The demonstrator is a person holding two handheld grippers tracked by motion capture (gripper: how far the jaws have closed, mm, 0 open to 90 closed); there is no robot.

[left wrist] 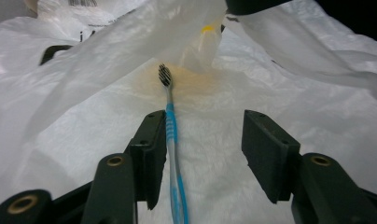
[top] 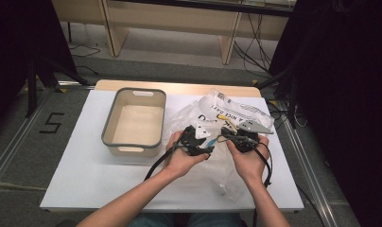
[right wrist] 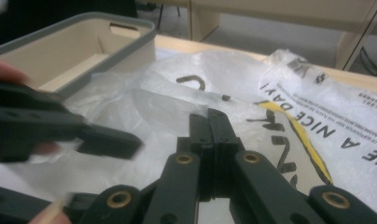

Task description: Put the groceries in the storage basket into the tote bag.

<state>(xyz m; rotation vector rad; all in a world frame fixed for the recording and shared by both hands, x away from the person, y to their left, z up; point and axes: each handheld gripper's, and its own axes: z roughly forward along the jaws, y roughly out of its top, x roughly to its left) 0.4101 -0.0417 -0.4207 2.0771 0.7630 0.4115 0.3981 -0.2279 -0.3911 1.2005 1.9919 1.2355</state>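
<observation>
A blue toothbrush (left wrist: 171, 122) with dark bristles lies on a white plastic bag (top: 234, 112) in the middle of the table. My left gripper (left wrist: 203, 140) is open around it, and the handle runs close along the left jaw. Above the brush a flap of bag film (left wrist: 130, 42) is lifted. My right gripper (right wrist: 209, 122) is shut, apparently pinching that film. In the high view the left gripper (top: 207, 142) and right gripper (top: 223, 138) meet tip to tip over the bag. The left gripper's jaw (right wrist: 109, 140) shows blurred in the right gripper view.
A beige bin with a grey rim (top: 134, 143) stands empty left of the bag, also seen as the bin (right wrist: 84, 23) in the right gripper view. The white table (top: 85, 165) carries both. Wooden furniture legs and cables lie beyond the far edge.
</observation>
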